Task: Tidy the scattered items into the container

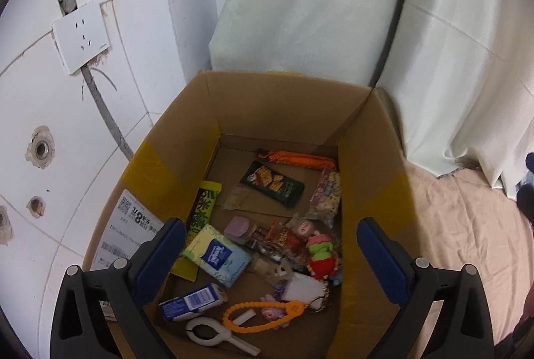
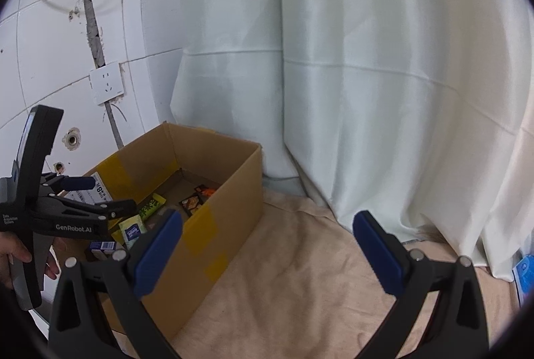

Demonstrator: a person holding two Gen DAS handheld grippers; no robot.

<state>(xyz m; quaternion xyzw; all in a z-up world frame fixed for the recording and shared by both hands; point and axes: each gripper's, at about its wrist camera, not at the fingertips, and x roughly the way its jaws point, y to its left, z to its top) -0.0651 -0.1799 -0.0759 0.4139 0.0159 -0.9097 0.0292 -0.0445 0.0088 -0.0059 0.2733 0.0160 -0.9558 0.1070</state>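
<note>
Cardboard box: open-topped, against the tiled wall. Contents: tissue pack, blue carton, orange bead loop, snack packets. Left gripper: above the box, fingers spread, empty. Right gripper: right of the box, spread, empty. Risk: a low finger could catch the rim and shift the box.

Cardboard box on sheet (peach)
</note>
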